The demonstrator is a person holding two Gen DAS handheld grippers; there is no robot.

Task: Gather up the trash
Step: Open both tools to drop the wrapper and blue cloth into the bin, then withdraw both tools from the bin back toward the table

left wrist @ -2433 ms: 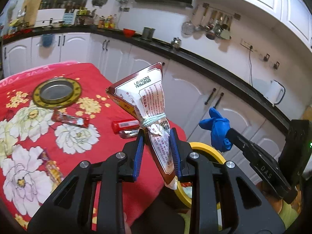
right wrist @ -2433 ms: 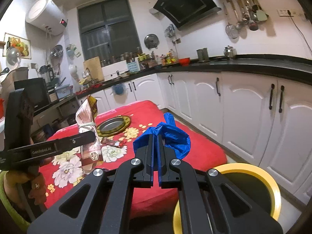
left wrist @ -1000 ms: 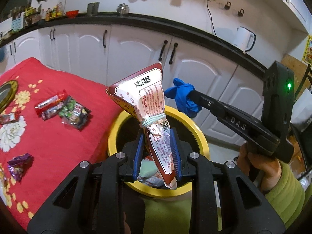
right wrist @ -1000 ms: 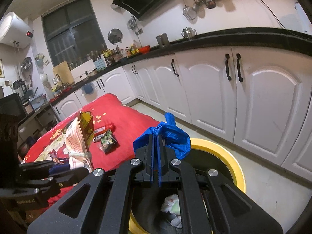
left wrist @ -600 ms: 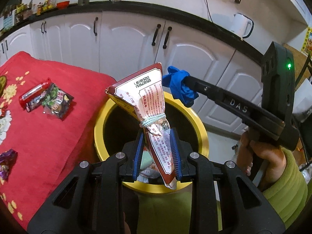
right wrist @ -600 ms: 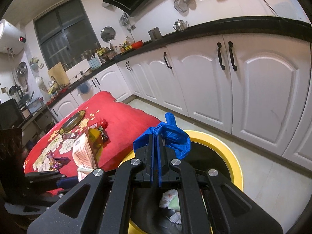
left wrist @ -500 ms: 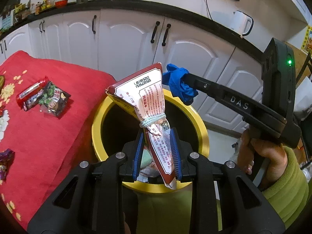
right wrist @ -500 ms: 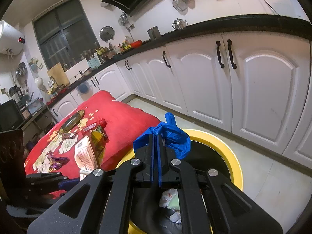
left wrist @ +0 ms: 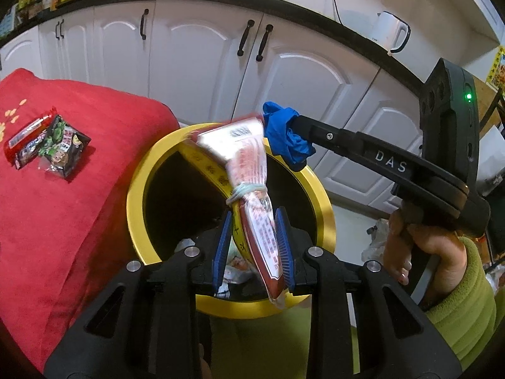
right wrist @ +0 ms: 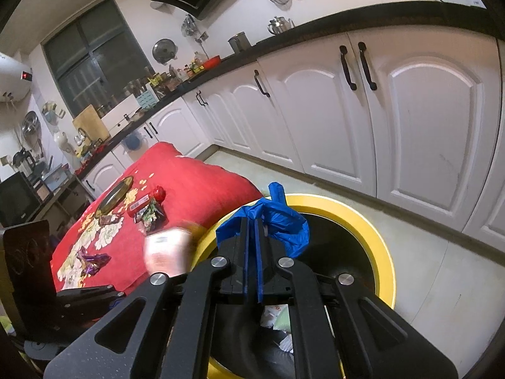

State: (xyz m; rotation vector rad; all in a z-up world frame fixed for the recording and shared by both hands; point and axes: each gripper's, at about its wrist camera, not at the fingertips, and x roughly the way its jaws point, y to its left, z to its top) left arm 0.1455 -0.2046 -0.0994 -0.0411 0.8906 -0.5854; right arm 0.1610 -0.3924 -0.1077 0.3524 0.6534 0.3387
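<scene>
A red-and-white snack bag [left wrist: 249, 164] tied with a pale band stands between the pads of my left gripper [left wrist: 252, 221], over the yellow-rimmed bin [left wrist: 135, 208]. Those jaws are opening; the bag leans left, blurred, with a gap at the left pad. My right gripper [right wrist: 252, 224] carries a crumpled blue glove [right wrist: 284, 221] at its tips above the same bin [right wrist: 378, 246]. Its jaws are starting to open with the glove still caught between them. From the left wrist the glove [left wrist: 284, 139] hangs just behind the bag's top. The bag [right wrist: 167, 249] is a blur in the right wrist view.
Paper trash [right wrist: 277, 315] lies in the bin. A table under a red flowered cloth [left wrist: 63, 189] touches the bin's left side, with several wrappers [left wrist: 47, 145] on it. White cabinets [left wrist: 195, 63] run behind. A hand in a green sleeve [left wrist: 410, 243] holds the right gripper.
The left jaws have widened and the bag has tipped to the left, now blurred. Both grippers have sunk closer to the bin's mouth. The glove sits unchanged at the right tips.
</scene>
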